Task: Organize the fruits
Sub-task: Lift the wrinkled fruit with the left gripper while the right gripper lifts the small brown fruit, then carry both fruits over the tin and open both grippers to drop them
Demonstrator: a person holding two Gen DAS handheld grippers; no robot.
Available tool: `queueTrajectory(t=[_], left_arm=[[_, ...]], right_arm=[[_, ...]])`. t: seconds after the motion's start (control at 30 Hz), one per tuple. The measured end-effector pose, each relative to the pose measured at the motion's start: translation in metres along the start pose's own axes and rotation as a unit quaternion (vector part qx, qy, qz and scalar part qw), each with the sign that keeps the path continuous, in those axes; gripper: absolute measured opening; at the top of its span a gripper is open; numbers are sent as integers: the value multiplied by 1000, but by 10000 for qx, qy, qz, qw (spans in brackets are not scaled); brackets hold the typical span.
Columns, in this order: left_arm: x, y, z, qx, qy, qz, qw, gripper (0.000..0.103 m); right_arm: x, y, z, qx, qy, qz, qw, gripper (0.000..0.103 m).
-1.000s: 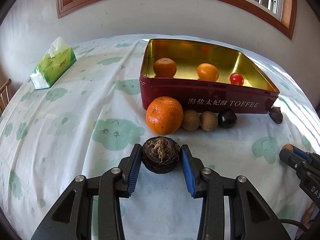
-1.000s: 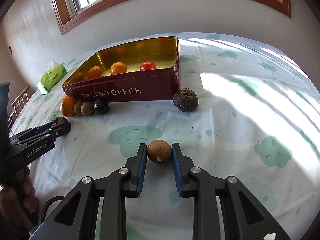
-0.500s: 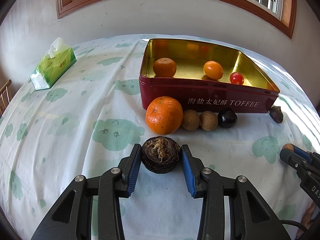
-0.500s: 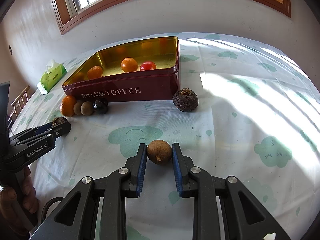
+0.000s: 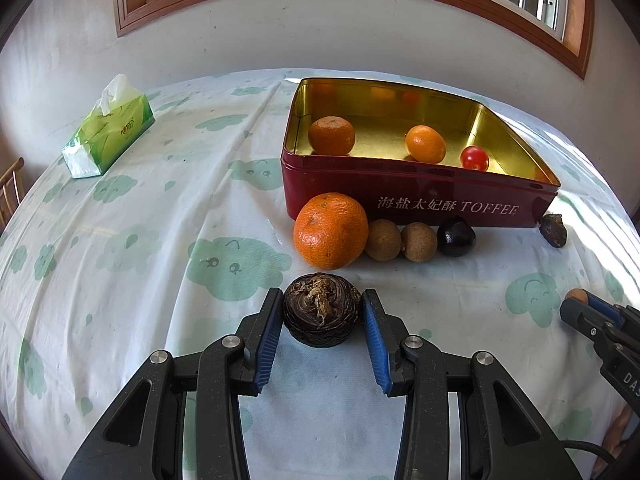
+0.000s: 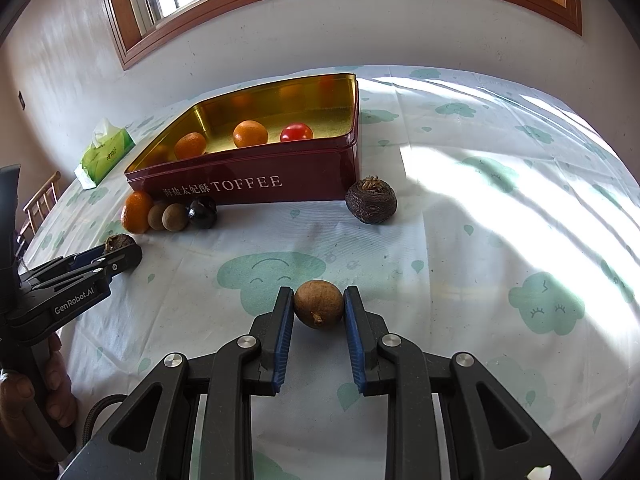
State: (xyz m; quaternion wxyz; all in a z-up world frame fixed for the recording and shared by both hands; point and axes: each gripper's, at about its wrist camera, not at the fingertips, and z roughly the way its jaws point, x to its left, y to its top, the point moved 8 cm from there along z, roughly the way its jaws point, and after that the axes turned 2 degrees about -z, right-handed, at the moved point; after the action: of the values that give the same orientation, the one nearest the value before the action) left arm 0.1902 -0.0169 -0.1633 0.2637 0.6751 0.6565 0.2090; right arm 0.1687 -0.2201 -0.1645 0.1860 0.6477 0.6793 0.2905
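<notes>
Left wrist: my left hand-held gripper point(image 5: 322, 312) is clamping a water chestnut point(image 5: 321, 309) on the worktop point(image 5: 160, 240), an orange point(image 5: 330, 230) just beyond at twelve o'clock, the tin point(image 5: 416, 196) behind at one.

Right wrist: my right hand-held gripper point(image 6: 319, 307) is squeezing a longan point(image 6: 319, 305); the tin point(image 6: 256, 188) is sitting at eleven o'clock.

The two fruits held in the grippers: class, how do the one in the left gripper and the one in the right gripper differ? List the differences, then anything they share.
The water chestnut in the left gripper is dark brown-purple; the longan in the right gripper is light tan.
The water chestnut is squat with a dried tuft on top; the longan is round.
The water chestnut's skin is ridged, the longan's smoother.
Shared: each is clamped between blue-padded fingers, above the tablecloth.
</notes>
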Motion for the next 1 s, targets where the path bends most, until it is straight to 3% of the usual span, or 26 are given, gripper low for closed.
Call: queueTrajectory(t=[0.3, 0.6, 1.0], left_arm=[[5, 3, -18, -198, -67, 59, 9998, 41], [12, 36, -42, -516, -91, 99, 9986, 41], [8, 70, -45, -690, -79, 184, 9974, 41]], right_arm=[[6, 2, -11, -39, 188, 82, 9998, 23], [28, 24, -29, -300, 315, -114, 9990, 23], [50, 66, -36, -591, 376, -359, 9969, 23]])
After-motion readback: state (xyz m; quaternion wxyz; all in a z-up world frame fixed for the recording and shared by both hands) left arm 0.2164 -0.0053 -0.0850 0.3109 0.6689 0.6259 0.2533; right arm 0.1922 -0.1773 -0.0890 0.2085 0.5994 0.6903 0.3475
